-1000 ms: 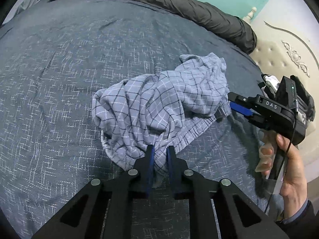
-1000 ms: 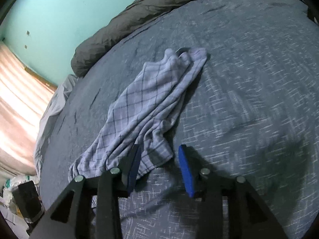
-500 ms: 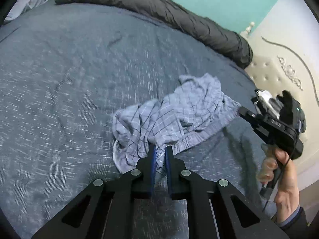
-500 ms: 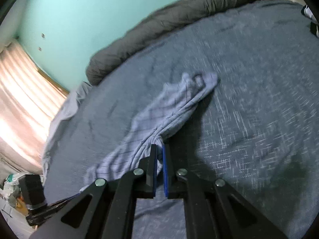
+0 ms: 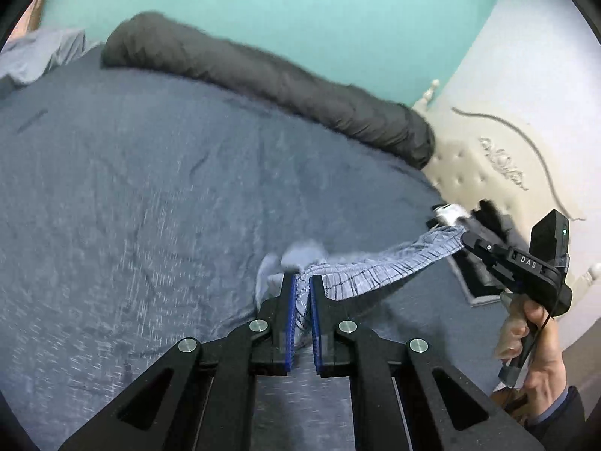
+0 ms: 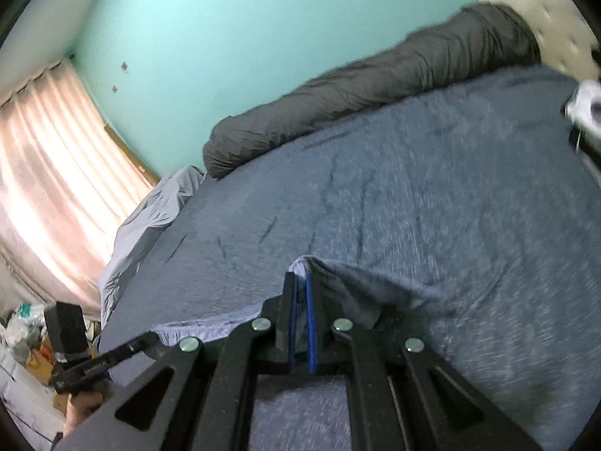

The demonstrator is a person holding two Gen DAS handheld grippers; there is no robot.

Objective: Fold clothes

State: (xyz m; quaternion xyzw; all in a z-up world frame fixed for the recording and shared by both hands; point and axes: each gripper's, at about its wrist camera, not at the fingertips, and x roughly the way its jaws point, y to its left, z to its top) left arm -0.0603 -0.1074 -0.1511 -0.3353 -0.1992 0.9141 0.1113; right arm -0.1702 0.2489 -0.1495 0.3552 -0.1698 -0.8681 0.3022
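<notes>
Your left gripper [image 5: 300, 300] and right gripper [image 6: 300, 300] each pinch the checked cloth [image 5: 375, 270] tight, stretched above the bed [image 5: 131, 206].

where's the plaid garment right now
The plaid garment is lifted above the blue bedspread, stretched between the left gripper at bottom centre of the left wrist view and the right gripper at right.

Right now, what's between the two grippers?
Only the checked cloth, pulled taut from the left gripper to the right gripper; the left wrist view shows it.
</notes>
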